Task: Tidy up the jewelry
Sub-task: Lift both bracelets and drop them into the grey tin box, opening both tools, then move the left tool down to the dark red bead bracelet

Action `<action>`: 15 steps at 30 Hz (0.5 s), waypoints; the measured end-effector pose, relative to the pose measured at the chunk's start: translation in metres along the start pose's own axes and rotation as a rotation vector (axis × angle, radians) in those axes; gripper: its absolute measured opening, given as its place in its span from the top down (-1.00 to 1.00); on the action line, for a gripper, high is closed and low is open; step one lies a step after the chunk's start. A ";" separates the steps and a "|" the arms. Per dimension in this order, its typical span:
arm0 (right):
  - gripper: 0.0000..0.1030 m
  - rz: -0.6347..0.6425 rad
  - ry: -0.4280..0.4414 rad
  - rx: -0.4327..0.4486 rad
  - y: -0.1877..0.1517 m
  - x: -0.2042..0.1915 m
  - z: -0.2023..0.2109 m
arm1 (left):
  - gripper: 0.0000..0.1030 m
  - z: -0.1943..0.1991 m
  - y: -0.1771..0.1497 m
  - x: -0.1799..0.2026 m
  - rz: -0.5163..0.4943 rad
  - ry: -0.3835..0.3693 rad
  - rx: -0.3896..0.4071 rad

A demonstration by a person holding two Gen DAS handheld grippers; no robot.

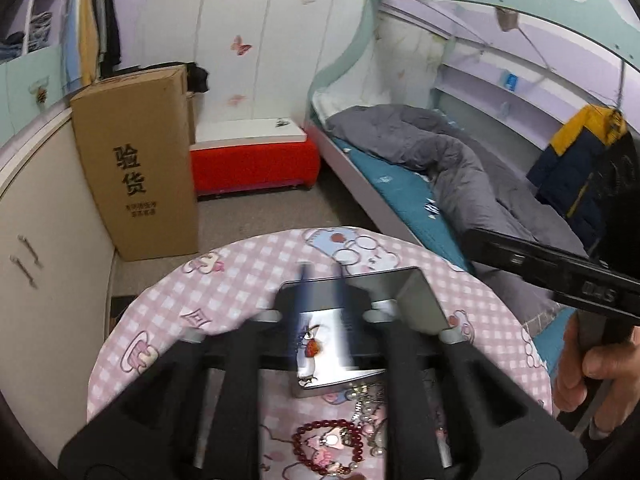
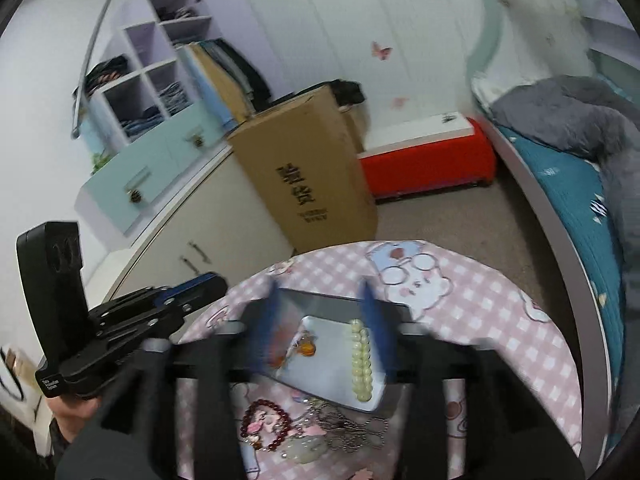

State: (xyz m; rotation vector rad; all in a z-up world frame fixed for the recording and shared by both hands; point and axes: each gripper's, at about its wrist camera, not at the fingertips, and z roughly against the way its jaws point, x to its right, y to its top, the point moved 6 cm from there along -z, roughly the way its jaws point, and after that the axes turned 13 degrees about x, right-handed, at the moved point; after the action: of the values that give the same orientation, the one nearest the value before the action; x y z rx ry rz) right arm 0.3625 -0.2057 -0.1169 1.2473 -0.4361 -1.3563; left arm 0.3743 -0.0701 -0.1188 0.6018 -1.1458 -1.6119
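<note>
A shallow metal tin (image 1: 416,300) (image 2: 320,376) lies open on a round table with a pink checked cloth (image 1: 240,276) (image 2: 480,312). In the right wrist view a pale green bead bracelet (image 2: 362,364) and an amber pendant (image 2: 306,347) lie inside the tin. A dark red bead bracelet (image 1: 320,446) (image 2: 264,426) and a tangle of silver chains and pearls (image 1: 366,408) (image 2: 352,432) lie on the cloth in front of the tin. My left gripper (image 1: 322,280) hovers open over the tin, blurred. My right gripper (image 2: 322,304) hovers open over the tin, empty.
A tall cardboard box (image 1: 136,160) (image 2: 308,172) stands on the floor behind the table beside a red bench (image 1: 256,168) (image 2: 428,164). A bunk bed with a grey duvet (image 1: 460,168) (image 2: 560,120) lies to the right. White cabinets (image 1: 48,240) stand on the left.
</note>
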 end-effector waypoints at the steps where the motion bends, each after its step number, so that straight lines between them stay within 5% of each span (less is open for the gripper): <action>1: -0.66 0.000 -0.014 0.017 0.000 0.002 0.004 | -0.87 0.006 0.003 -0.004 0.005 0.033 0.035; 2: -0.86 0.000 -0.039 0.044 0.003 0.005 0.010 | -0.88 0.018 0.008 -0.009 0.014 0.062 0.105; 15: -0.86 0.084 -0.207 0.153 0.010 -0.016 0.057 | -0.88 0.098 0.018 -0.028 0.022 0.120 0.229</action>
State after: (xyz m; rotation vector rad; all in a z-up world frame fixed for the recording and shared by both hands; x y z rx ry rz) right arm 0.3148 -0.2170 -0.0814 1.2022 -0.7410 -1.4064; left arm 0.3120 -0.0078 -0.0654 0.8196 -1.2514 -1.4163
